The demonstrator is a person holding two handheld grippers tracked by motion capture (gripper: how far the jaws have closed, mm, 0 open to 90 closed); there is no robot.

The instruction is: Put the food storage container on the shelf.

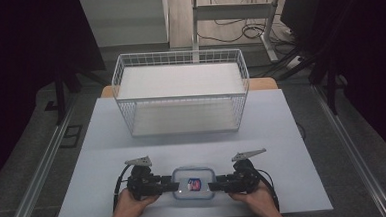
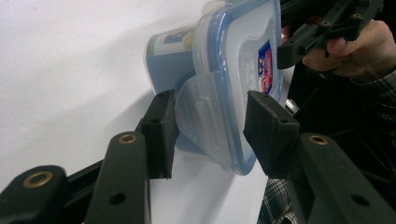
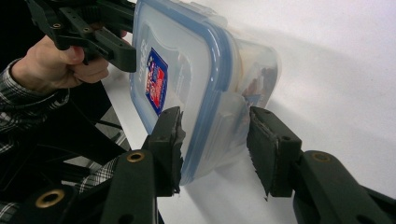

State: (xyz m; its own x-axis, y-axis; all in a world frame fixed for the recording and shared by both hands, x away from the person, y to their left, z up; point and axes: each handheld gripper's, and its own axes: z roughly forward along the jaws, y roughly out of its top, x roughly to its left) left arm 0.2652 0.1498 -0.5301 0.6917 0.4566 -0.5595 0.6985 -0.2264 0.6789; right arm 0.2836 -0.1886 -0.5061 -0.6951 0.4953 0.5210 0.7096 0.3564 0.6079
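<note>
In the high view, a clear rectangular plastic container with a blue-rimmed snap lid [image 1: 194,184] sits on the white tabletop [image 1: 282,134], directly between the left gripper [image 1: 168,185] and the right gripper [image 1: 216,184], each meeting one short end. Beyond both grippers, farther up the table, stands a white wire basket [image 1: 181,91].

In the left gripper view, the jaws stand apart astride the container's translucent lid latch [image 2: 205,119]; whether the pads [image 2: 161,133] press it I cannot tell. The person's right hand [image 2: 362,49] is beyond the container.

In the right gripper view, the jaws stand apart around the near latch [image 3: 224,133], a gap visible beside the right pad [image 3: 268,149]. The left hand [image 3: 56,65] is past the container's far end.
</note>
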